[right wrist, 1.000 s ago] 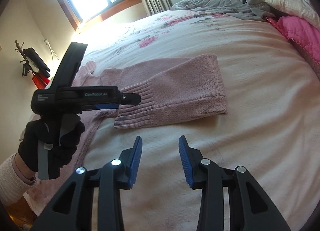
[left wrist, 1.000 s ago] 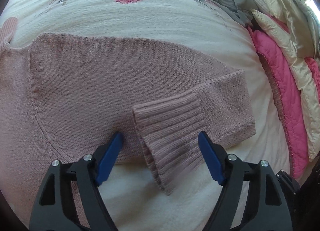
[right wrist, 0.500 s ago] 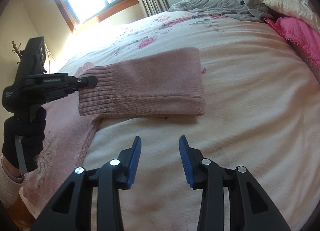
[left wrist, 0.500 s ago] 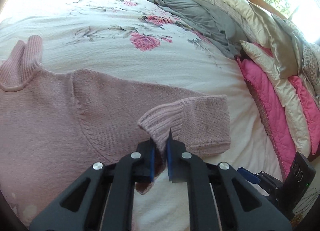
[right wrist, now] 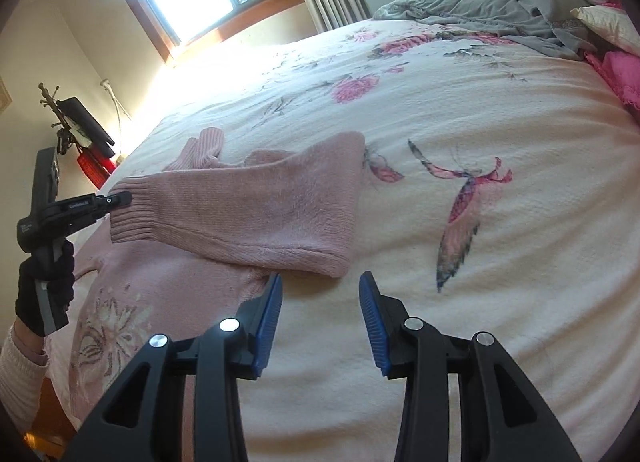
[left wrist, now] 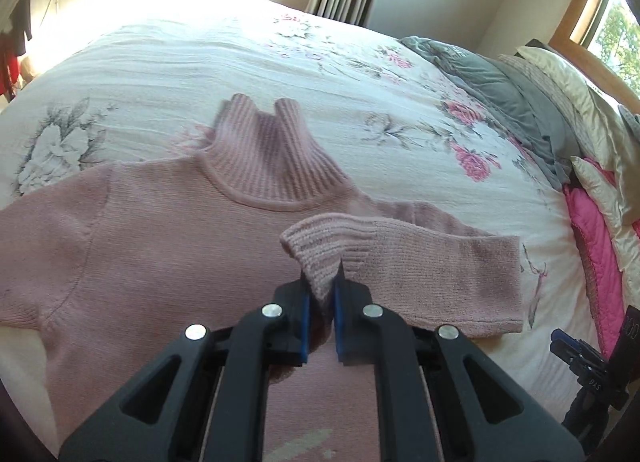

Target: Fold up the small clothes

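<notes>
Cuff (left wrist: pixel 320 250) now carried over sweater (left wrist: pixel 160 246) chest, pinched in L gripper (left wrist: pixel 320 286); R gripper (right wrist: pixel 320 306) apart, prob. idle.

Fuzzy ribbed-knit sweater (left wrist: pixel 168 230), matt

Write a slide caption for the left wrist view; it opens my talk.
Left gripper pinches the ribbed cuff of a pink knit turtleneck sweater, folding its sleeve across the body.
</notes>
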`<state>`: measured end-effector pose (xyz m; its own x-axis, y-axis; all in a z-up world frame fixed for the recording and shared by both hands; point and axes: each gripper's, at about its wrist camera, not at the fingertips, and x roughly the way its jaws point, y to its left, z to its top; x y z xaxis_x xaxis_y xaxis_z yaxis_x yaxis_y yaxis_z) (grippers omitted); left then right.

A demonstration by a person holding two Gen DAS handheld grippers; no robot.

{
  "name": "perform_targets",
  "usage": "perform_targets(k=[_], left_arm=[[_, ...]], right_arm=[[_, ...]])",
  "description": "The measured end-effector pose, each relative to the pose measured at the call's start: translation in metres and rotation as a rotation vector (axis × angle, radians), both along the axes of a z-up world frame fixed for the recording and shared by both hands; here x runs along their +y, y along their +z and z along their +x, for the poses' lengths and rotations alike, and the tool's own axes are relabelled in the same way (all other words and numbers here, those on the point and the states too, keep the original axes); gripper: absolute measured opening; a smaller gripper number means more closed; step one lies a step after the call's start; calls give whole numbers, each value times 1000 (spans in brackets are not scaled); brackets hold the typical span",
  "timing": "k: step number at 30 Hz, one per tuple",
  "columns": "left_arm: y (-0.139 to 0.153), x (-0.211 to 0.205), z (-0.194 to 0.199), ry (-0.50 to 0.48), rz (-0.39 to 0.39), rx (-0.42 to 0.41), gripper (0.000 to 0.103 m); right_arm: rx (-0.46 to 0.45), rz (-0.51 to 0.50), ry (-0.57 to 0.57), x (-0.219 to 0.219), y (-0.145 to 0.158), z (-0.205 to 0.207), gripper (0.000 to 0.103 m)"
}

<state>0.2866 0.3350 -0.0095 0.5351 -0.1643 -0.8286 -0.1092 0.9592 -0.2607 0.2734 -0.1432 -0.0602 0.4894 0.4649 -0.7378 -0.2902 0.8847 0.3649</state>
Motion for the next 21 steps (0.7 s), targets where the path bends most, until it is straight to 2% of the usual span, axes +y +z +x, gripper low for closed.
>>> perform_targets(k=[4, 9, 14, 16, 19, 21], left_arm=[[-6, 45, -3, 63, 44, 11, 7], [-22, 93, -2, 141, 58, 46, 7], [-60, 112, 9, 158, 98, 141, 8], [-72, 118, 11, 157, 107, 158, 13], [-64, 121, 5, 153, 126, 134, 23], [-48, 128, -4, 191, 131, 90, 21]], right_arm=[[13, 5, 60, 38, -3, 14, 45], [58, 43, 115, 80, -17, 32, 45], [154, -18, 88, 100, -52, 47, 43], [166, -37, 87, 103, -66, 47, 43], [168, -34, 92, 102, -64, 46, 43], [168, -36, 94, 100, -55, 44, 44]])
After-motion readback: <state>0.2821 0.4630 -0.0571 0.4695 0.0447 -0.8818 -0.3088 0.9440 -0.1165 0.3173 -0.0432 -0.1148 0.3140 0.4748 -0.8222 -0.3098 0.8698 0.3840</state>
